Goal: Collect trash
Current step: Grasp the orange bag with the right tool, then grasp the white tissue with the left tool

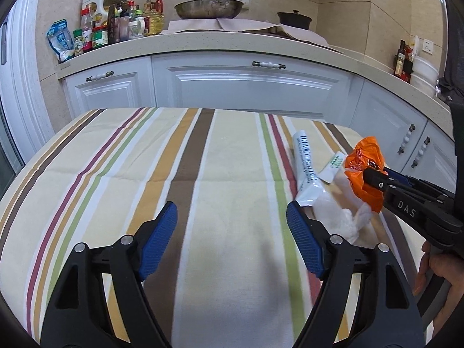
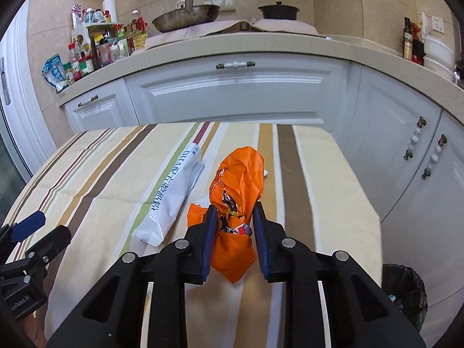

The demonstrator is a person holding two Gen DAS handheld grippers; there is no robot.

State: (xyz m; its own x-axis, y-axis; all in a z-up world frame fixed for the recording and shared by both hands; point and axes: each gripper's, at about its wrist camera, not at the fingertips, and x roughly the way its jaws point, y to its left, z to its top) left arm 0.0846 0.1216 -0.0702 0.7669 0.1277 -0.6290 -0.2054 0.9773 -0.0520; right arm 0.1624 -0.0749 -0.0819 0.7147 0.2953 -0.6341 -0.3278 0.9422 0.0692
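Striped cloth table point(image 1: 116, 174), white kitchen cabinets point(image 1: 246, 87) at 12 o'clock.
We see the right gripper point(image 2: 234, 217) pinching a crinkled orange wrapper point(image 2: 240, 174); the left gripper point(image 1: 232, 220) is spread.

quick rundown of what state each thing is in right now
left claw: open, holding nothing
right claw: shut on orange wrapper, lifted off the table
white packet: lying flat on the striped tablecloth
tissue: crumpled, on the tablecloth
bin: lined with a black bag, beside the table
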